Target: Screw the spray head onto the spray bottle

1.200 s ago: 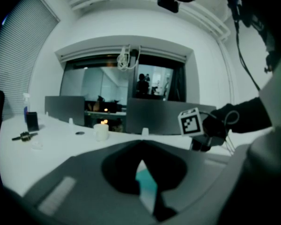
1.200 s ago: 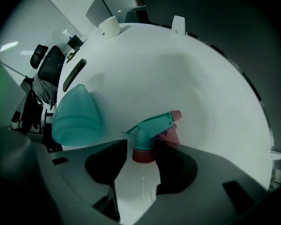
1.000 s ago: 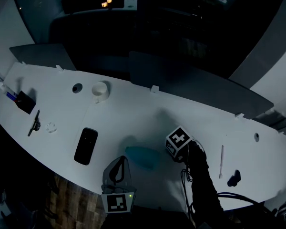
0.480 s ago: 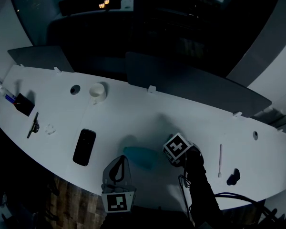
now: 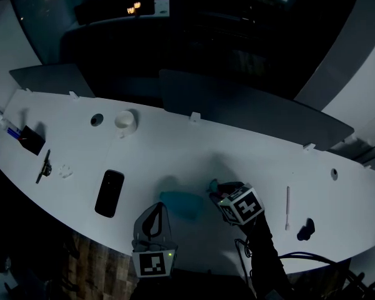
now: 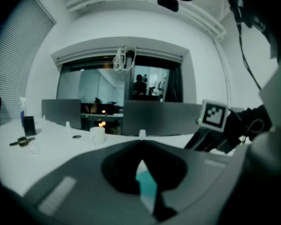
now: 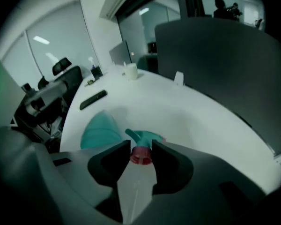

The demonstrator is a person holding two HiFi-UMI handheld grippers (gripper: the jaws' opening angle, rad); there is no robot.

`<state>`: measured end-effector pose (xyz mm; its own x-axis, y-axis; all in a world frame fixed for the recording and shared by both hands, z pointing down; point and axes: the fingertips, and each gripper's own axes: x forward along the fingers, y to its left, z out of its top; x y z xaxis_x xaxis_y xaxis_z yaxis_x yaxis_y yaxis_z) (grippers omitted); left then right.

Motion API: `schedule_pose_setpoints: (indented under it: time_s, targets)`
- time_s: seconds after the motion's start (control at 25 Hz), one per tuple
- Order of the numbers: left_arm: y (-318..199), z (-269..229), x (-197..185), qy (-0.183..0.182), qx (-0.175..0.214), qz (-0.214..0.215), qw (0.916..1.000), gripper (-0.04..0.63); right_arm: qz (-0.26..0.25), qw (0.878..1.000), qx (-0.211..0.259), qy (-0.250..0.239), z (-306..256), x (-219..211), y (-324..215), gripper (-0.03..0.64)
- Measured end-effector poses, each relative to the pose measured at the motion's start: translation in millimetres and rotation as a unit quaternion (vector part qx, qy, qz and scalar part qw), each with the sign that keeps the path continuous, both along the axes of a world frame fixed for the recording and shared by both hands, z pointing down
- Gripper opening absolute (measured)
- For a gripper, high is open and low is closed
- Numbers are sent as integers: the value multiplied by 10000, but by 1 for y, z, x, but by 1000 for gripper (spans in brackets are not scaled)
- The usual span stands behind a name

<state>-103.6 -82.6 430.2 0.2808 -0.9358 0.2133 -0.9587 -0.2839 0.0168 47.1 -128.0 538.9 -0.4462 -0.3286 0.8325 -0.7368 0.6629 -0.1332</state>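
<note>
A teal spray bottle (image 5: 182, 204) lies on the white desk (image 5: 175, 149) between my two grippers; in the right gripper view the bottle (image 7: 100, 130) is to the left, beyond the jaws. My right gripper (image 7: 141, 154) has the spray head's red collar (image 7: 141, 155) between its jaws, which touch it on both sides and are closing slightly; the teal nozzle (image 7: 143, 136) sticks out ahead. In the head view the spray head (image 5: 214, 185) shows just right of the bottle. My left gripper (image 5: 152, 219) sits at the desk's near edge, shut, and I see nothing held in it. Its meeting jaw tips hide most of the bottle (image 6: 147, 187).
A black phone (image 5: 110, 192) lies left of the bottle. A white cup (image 5: 125, 121) and a cable hole (image 5: 97, 118) are farther back. A black holder (image 5: 31, 139) and a clip (image 5: 44, 166) sit far left. A white stick (image 5: 287, 207) and a dark object (image 5: 305, 229) lie right.
The right gripper has turned and shifted slightly right and nearer; the spray head now shows at its tip beside the bottle. The left gripper and bottle have not moved.
</note>
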Motion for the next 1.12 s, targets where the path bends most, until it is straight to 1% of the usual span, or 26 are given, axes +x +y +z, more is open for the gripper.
schedule_pose_setpoints:
  time_s: [0.08, 0.12, 0.16, 0.24, 0.32, 0.48, 0.52, 0.64, 0.68, 0.84, 0.96, 1.12]
  targets:
    - [1, 0, 0, -20, 17, -10, 10000, 5, 114, 9974, 425, -575, -26, -6, -6, 147]
    - [1, -1, 0, -23, 34, -22, 10000, 5, 150, 9956, 535, -760, -35, -7, -7, 146]
    - [1, -2, 0, -25, 52, -36, 10000, 5, 168, 9943, 586, -872, -41, -7, -7, 146]
    - [3, -5, 1, -28, 79, -51, 10000, 5, 156, 9940, 593, -910, -44, -5, -4, 144]
    - [4, -6, 2, -54, 100, -44, 9999, 5, 40, 9960, 522, -722, -37, -3, 1, 144]
    - [8, -5, 4, -81, 70, -50, 9999, 5, -268, 9991, 309, -111, -11, 3, 14, 144]
    - [8, -4, 4, -84, 68, -52, 9999, 5, -287, 9992, 267, -79, -6, 4, 17, 144]
    - [9, -4, 2, -66, 73, -86, 9999, 5, -211, 9993, 148, -262, -1, 5, 23, 145]
    - [9, -3, 2, -58, 70, -97, 9999, 5, -218, 9994, 104, -247, 1, 7, 26, 146]
    - [9, -3, 2, -28, 68, -113, 9999, 5, -437, 9985, -190, 273, 26, 21, 44, 146]
    - [8, -3, 3, -77, 70, -72, 9999, 5, -402, 9982, -343, 296, 40, 27, 53, 146]
    - [7, -3, 5, -65, 57, -66, 9999, 5, -597, 9961, -458, 470, 47, 27, 57, 146]
